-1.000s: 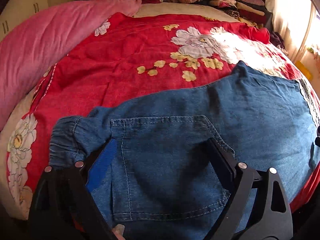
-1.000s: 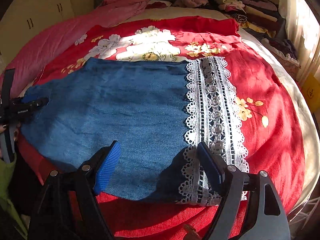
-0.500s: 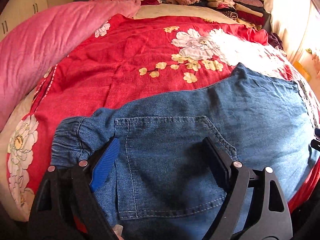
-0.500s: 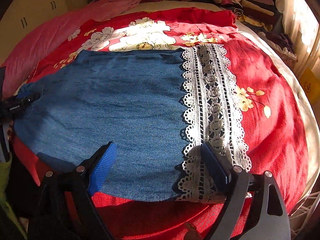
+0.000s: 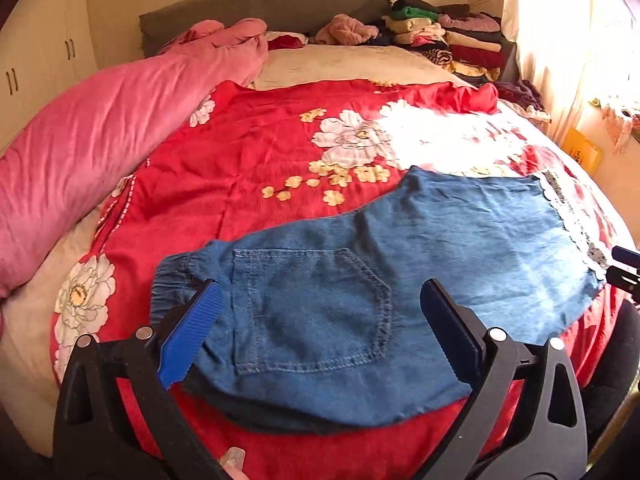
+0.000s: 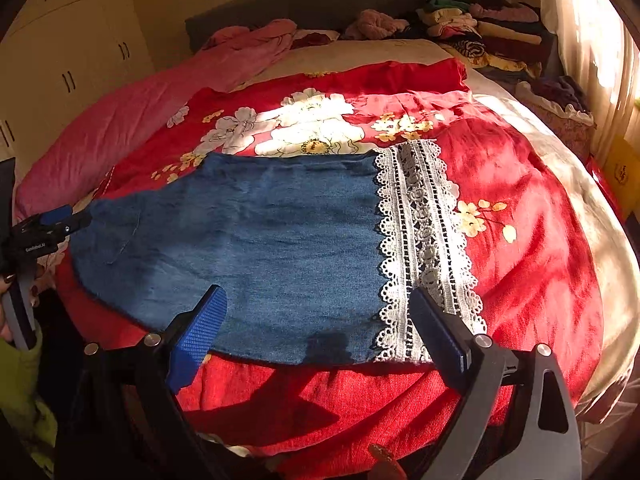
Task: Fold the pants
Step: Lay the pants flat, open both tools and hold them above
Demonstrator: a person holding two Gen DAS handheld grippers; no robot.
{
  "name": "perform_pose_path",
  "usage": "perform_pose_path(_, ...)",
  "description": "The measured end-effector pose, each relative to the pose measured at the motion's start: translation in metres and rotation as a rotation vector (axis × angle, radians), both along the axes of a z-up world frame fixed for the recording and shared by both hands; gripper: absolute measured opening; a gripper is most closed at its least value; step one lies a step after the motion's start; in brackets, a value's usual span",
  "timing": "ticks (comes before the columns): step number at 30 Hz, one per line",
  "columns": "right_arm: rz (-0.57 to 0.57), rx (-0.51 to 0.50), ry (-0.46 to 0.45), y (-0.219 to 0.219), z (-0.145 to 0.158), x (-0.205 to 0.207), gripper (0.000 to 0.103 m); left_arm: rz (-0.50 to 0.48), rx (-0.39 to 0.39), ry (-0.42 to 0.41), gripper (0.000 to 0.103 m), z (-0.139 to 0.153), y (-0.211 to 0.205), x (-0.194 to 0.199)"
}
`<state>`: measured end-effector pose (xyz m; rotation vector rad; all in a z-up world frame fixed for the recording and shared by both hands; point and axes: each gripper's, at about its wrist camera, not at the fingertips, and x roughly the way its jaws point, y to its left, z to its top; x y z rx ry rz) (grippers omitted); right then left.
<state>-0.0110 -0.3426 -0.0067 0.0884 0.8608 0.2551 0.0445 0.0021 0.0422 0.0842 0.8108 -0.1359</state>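
Pants: blue denim pants (image 5: pixel 420 248) lie flat and folded on the red floral bedspread (image 5: pixel 248 168), toward the near edge of the bed; in the right wrist view they fill the middle (image 6: pixel 260 240).
Waistband: the gathered elastic end (image 5: pixel 172 280) sits at 9 o'clock of the garment in the left wrist view, with a stitched back pocket (image 5: pixel 312 308) beside it.
Lace hem: a white lace band (image 6: pixel 420 240) edges the pants at 3 o'clock in the right wrist view.
Left gripper: left gripper (image 5: pixel 320 308) hangs above the pocket, its jaws spreading wide, nothing pinched between them; the pads are clear of the denim.
Right gripper: right gripper (image 6: pixel 316 320) hovers over the near hem at 6 o'clock, its jaws widening too, nothing gripped.
Pink quilt: a pink quilt (image 5: pixel 100 140) lies at 10 o'clock.
Clothes stack: folded clothes (image 5: pixel 448 40) are piled at 1 o'clock by the headboard.
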Motion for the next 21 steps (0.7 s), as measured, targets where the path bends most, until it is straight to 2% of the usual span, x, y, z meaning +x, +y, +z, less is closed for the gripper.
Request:
perform_pose_path(4,0.006,-0.006,0.015,0.004,-0.005,-0.006,0.092,-0.045,-0.007,0.006,0.093,-0.003,-0.018,-0.01)
perform_pose_path(11,-0.018,-0.005,0.051,0.002,-0.017,-0.009,0.092,-0.138,0.04,0.054,0.093,-0.026,-0.05,-0.017)
perform_pose_path(17,-0.049,0.001,0.108,-0.003,-0.03,-0.004,0.092,-0.131,0.084,0.136,0.093,-0.055,-0.052,-0.01)
perform_pose_path(21,-0.056,0.023,0.132,-0.006,-0.035,-0.002,0.092,-0.121,0.071,0.181,0.093,-0.067,-0.046,-0.007)
